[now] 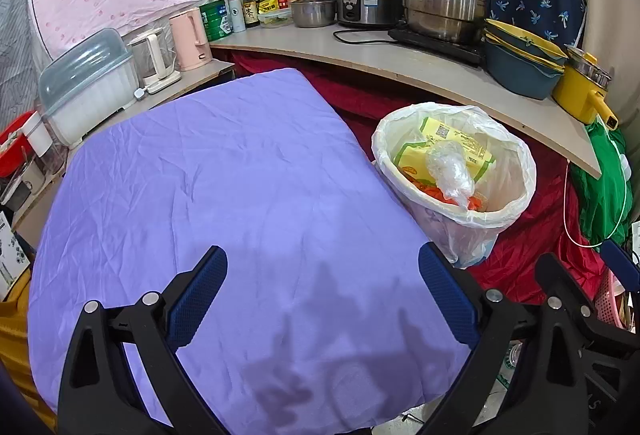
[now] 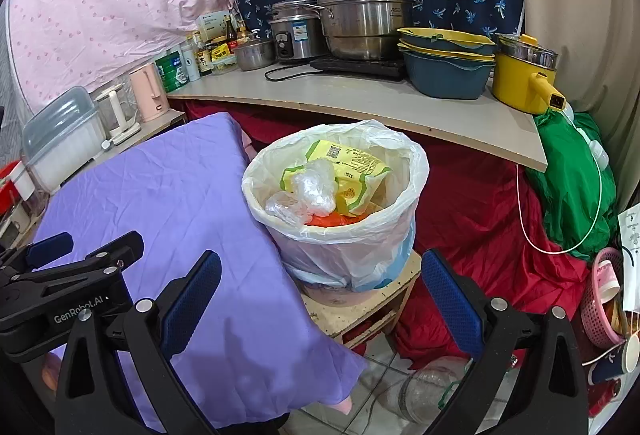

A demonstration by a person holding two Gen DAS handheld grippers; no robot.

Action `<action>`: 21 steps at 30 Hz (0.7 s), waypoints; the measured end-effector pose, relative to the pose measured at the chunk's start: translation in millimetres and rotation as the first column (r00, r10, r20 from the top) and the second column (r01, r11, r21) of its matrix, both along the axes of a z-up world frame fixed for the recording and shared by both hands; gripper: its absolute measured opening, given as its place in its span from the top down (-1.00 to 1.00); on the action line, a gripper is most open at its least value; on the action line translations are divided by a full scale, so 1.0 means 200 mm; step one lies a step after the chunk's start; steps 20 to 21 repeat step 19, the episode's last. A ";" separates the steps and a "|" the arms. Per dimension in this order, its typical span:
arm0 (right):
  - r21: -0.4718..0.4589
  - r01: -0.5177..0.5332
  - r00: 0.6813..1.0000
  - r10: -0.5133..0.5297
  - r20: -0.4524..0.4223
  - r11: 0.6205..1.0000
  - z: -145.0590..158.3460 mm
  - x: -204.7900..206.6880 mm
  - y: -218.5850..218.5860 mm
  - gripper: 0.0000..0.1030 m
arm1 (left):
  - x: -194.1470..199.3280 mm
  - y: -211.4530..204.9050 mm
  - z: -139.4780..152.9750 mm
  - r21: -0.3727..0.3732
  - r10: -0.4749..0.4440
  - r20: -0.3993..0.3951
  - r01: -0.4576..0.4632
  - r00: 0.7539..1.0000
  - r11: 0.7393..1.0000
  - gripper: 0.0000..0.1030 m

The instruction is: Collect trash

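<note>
A bin lined with a white plastic bag stands to the right of a table covered by a purple cloth. Inside lie yellow wrappers, crumpled clear plastic and something orange. My left gripper hovers open over the near part of the cloth, nothing between its blue pads. My right gripper is open and empty in front of the bin. The left gripper also shows at the left edge of the right wrist view.
A curved shelf behind the bin carries steel pots, a rice cooker, stacked bowls and a yellow pot. Kettles and a lidded box stand left. The bin sits on a wooden stool; red cloth and a clear jar lie below.
</note>
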State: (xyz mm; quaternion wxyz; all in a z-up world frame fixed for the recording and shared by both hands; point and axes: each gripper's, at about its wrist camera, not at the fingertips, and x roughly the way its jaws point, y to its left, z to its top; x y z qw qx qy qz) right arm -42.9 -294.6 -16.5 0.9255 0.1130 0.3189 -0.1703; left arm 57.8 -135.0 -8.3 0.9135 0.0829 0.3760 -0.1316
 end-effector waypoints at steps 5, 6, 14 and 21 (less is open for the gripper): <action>0.001 0.002 1.000 -0.002 0.003 1.000 -0.01 0.00 -0.01 -0.88 | 0.00 -0.01 0.00 0.002 -0.001 0.003 0.001 1.000 1.000 -0.79; 0.001 0.003 1.000 -0.003 0.003 1.000 -0.01 0.00 -0.01 -0.88 | 0.00 -0.01 0.00 0.004 0.000 0.004 0.000 1.000 1.000 -0.79; 0.004 0.007 1.000 -0.007 0.003 1.000 -0.01 -0.01 -0.01 -0.88 | -0.01 -0.01 0.00 0.001 0.002 0.014 -0.002 1.000 1.000 -0.79; 0.013 0.011 1.000 -0.011 0.002 1.000 -0.02 -0.01 -0.02 -0.88 | 0.00 -0.01 -0.03 0.008 -0.004 0.007 0.004 1.000 1.000 -0.79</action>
